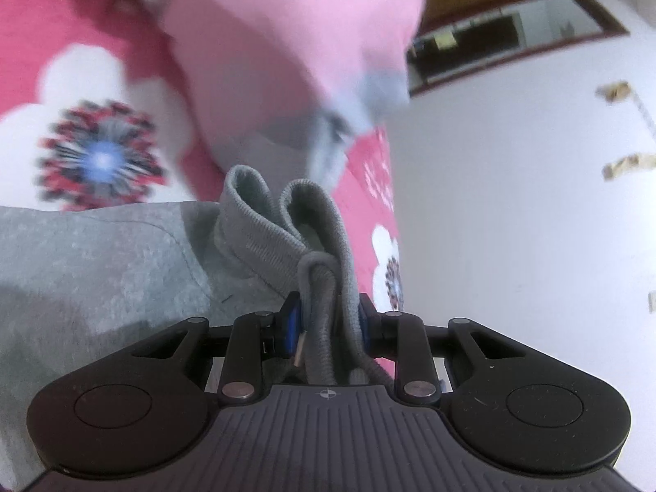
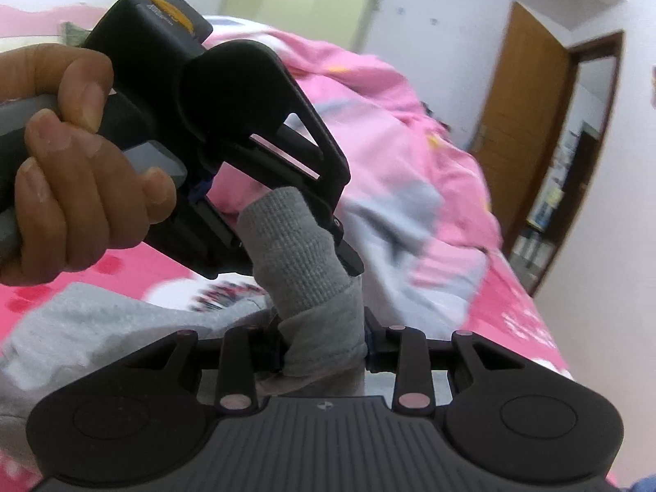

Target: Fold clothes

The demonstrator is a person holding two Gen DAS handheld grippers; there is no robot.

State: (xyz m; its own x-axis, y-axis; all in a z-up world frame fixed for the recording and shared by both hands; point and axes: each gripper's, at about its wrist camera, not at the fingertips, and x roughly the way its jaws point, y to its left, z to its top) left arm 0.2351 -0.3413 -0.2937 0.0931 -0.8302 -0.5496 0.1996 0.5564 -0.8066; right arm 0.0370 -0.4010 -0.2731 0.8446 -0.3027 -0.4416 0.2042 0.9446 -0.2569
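Between the fingers of the left gripper [image 1: 328,320] sits a bunched fold of the grey sweatshirt [image 1: 102,262]: its ribbed cuff [image 1: 283,225] loops up just ahead of the blue pads, and the jaws are drawn in tight on the cloth, nearly closed with only the fabric's thickness between them. To the left of that gripper the rest of the garment spreads low and flat, lying on the red floral bedsheet [image 1: 74,41], whose white flower print shows beyond it. Ahead and above hangs a blurred pink quilt [image 1: 295,20], and to the right a white wall [image 1: 512,205]. From the right wrist view, the right gripper [image 2: 324,344] likewise pinches grey cloth, its jaws closed down on a thick fold, and from it a ribbed band of the sweatshirt [image 2: 295,254] rises straight ahead into the left gripper [image 2: 287,213], which a hand [image 2: 78,156] holds just in front and to the upper left, so the two tools grip the same stretch of fabric close together. More of the garment trails down to the left onto the sheet, with the pink quilt heaped beyond and a wooden door [image 2: 529,115] far right.
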